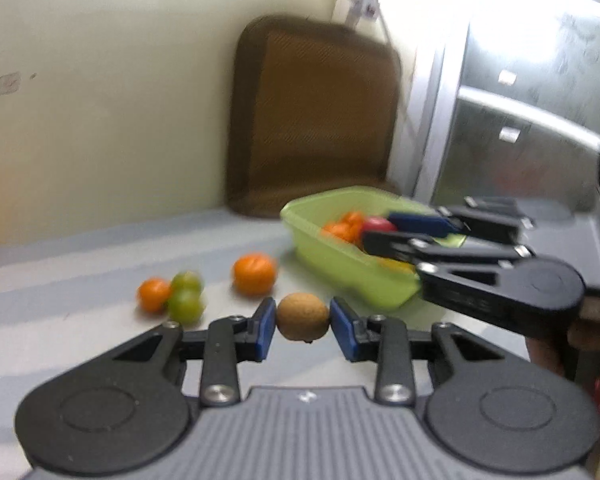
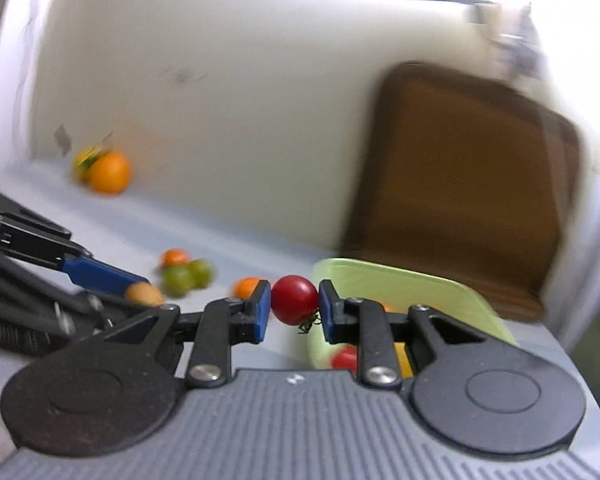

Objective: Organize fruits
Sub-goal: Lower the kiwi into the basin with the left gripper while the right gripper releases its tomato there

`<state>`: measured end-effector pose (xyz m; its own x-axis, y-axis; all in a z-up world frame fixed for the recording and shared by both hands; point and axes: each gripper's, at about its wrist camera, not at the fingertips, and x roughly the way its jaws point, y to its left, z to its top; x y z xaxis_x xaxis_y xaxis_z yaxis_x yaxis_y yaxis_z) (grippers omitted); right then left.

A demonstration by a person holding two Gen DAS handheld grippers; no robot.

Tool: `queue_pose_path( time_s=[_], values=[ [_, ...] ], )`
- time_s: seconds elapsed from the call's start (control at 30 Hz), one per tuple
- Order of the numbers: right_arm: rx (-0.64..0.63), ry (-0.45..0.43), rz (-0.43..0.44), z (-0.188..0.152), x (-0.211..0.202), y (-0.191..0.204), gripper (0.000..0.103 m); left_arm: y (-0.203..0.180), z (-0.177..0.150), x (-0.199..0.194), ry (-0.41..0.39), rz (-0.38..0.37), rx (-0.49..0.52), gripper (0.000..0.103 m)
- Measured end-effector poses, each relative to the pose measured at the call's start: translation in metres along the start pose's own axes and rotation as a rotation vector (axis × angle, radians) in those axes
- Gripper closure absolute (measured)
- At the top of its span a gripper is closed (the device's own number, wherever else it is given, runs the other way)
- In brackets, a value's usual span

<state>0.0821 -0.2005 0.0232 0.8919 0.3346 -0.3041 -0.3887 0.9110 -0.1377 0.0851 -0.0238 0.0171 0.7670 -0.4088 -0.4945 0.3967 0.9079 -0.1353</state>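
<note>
Bright daylight blown out at upper right, soft motion blur throughout, fisheye bending and dark corners at edges, faint shadows under fruit

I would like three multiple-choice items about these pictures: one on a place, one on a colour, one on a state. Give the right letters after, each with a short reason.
1. Where is the right gripper?
A. over the green basket
B. beside the far orange
C. against the brown cushion

2. What colour is the fruit in the left gripper?
A. red
B. brown
C. green

3. In what state is the right gripper?
A. open and bare
B. shut with nothing in it
C. shut on a tomato

Answers:
1. A: the left wrist view shows its fingers reaching over the basket rim.
2. B: a brown fruit sits between the blue pads; I cannot name its kind.
3. C: both pads press the sides of the red tomato, stem downward.
</note>
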Motion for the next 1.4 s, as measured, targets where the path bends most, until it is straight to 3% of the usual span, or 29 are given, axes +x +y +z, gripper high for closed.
queue_pose_path(
  time_s=[0.17,0.3,0.53,0.7,0.87,1.03,1.2,1.4],
  values=[
    [0.096,0.011,-0.108,-0.014,-0.012,-0.054,0.075,-0.020,0.030,0.030,-0.025,-0.061,-0.001,0.072],
    [0.164,0.033,-0.106,-0.024,-0.005,-0.077,0.075,-0.026,0.050,0.076,0.034,-0.112,-0.066,0.072],
    [0.197,0.044,-0.102,-0.033,0.005,-0.084,0.074,-0.028,0.055,0.124,0.123,-0.070,-0.122,0.072],
    [0.222,0.032,-0.104,-0.034,0.003,-0.086,0.073,-0.032,0.055,0.134,0.134,-0.048,-0.098,0.067],
    [0.236,0.024,-0.138,-0.035,-0.001,-0.087,0.073,-0.029,0.059,0.124,0.109,-0.057,-0.112,0.064],
    [0.239,0.013,-0.160,-0.032,-0.006,-0.088,0.073,-0.006,0.066,0.086,0.026,-0.036,-0.163,0.064],
    [0.269,-0.015,-0.153,-0.026,-0.018,-0.085,0.073,0.038,0.056,0.038,-0.044,0.056,-0.228,0.064],
    [0.251,-0.042,-0.051,-0.012,-0.026,-0.060,0.073,0.093,0.030,0.001,-0.057,0.181,-0.331,0.064]
  ],
)
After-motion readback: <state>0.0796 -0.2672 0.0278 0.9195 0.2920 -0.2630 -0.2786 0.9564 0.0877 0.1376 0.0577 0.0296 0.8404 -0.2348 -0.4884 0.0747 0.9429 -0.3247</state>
